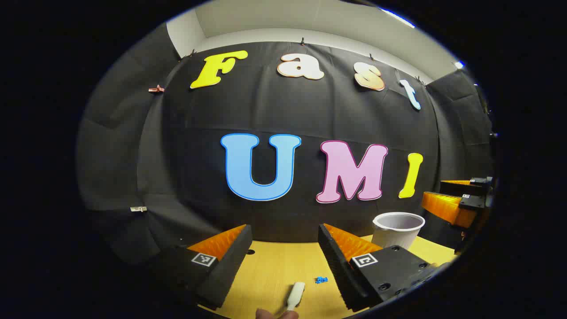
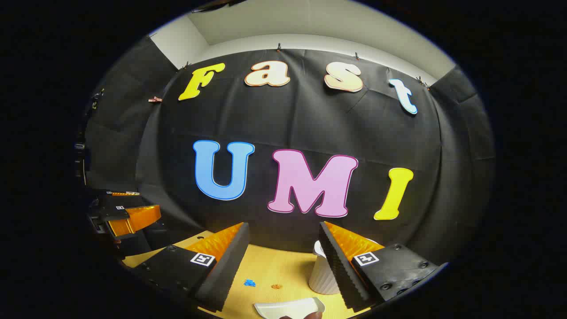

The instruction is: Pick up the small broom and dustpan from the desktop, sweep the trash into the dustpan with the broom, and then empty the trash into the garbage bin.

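Observation:
My left gripper (image 1: 284, 231) stands open above the yellow desktop (image 1: 270, 266). Low between its fingers lies a white rounded handle (image 1: 296, 295); its far end is cut off, so I cannot tell whether it belongs to the broom. A small blue scrap of trash (image 1: 321, 279) sits just right of it. My right gripper (image 2: 283, 228) is open too. Below it lies the white dustpan (image 2: 290, 307), with a blue scrap (image 2: 250, 282) and a brownish scrap (image 2: 276, 286) beyond. The white ribbed garbage bin (image 2: 322, 274) stands partly behind its right finger and appears as the bin (image 1: 397, 229) at the right.
Each gripper shows off to the side in the other's view: the right gripper (image 1: 449, 195) past the bin, the left gripper (image 2: 130, 207) beyond the desktop's left edge. A fingertip (image 1: 274, 313) pokes in at the bottom. The black cloth wall closes the back of the desk.

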`<state>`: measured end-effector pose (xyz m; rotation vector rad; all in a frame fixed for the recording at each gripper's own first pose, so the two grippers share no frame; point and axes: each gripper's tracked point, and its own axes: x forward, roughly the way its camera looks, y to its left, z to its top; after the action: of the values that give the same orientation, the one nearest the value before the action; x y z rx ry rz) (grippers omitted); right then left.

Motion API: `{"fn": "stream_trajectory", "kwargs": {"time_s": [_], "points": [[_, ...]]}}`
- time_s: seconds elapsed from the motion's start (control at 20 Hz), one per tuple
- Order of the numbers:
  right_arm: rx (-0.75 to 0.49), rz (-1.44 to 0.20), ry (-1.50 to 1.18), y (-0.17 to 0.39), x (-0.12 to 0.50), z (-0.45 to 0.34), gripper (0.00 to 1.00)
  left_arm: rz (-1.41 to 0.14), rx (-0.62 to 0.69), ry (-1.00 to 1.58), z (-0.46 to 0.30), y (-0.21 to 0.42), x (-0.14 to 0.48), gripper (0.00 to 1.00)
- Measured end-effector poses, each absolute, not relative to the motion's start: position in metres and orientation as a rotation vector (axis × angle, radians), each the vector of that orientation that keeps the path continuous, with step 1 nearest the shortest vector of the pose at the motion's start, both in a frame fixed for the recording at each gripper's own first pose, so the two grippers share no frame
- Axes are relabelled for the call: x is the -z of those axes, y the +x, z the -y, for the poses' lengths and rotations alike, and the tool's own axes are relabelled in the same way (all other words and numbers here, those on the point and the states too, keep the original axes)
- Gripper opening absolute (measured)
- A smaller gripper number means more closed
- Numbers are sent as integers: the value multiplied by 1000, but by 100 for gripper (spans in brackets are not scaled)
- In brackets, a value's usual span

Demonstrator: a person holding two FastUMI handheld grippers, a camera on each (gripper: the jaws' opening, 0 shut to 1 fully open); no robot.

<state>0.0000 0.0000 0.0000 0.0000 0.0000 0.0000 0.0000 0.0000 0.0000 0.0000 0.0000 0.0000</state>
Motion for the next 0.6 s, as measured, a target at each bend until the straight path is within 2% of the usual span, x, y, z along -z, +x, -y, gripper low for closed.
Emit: {"fn": "stream_trajectory", "kwargs": {"time_s": [0.6], "points": [[-15, -16, 1, -1, 8, -7, 97, -9, 34, 16, 6, -1, 4, 95]]}}
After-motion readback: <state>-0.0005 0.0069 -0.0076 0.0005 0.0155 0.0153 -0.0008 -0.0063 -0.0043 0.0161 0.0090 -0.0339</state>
